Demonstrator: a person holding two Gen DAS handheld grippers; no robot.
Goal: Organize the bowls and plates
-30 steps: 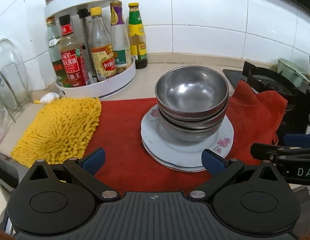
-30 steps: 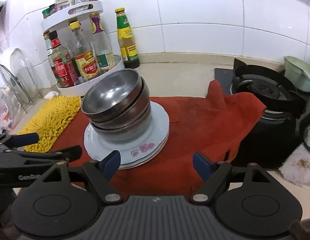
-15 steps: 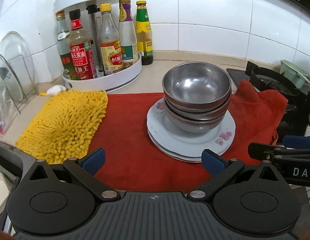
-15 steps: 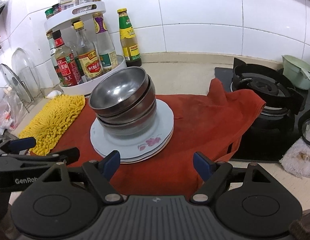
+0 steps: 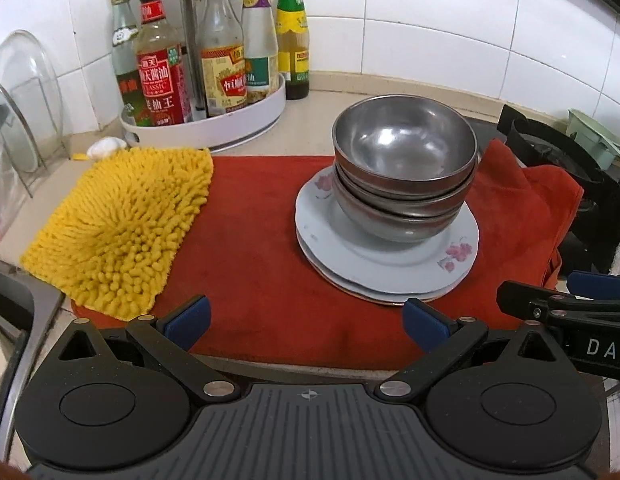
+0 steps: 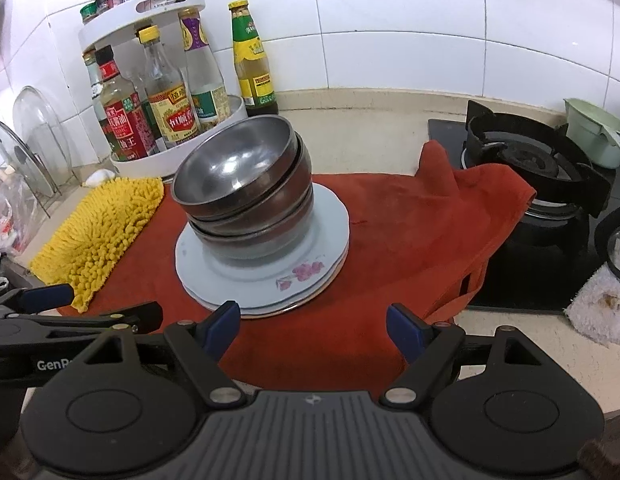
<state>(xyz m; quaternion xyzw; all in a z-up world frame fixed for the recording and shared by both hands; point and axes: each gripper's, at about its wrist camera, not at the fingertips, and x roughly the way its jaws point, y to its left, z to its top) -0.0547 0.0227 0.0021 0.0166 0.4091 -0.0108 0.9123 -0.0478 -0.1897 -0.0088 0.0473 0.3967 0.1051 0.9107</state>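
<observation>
Before stacked bowls (image 5: 404, 168): jaws wide, empty.

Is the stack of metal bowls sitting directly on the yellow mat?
No, the metal bowls sit on white plates on the red cloth, beside the yellow mat.

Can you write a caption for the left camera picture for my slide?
Steel bowls stacked on flowered plates on a red cloth, with the left gripper open in front.
</observation>
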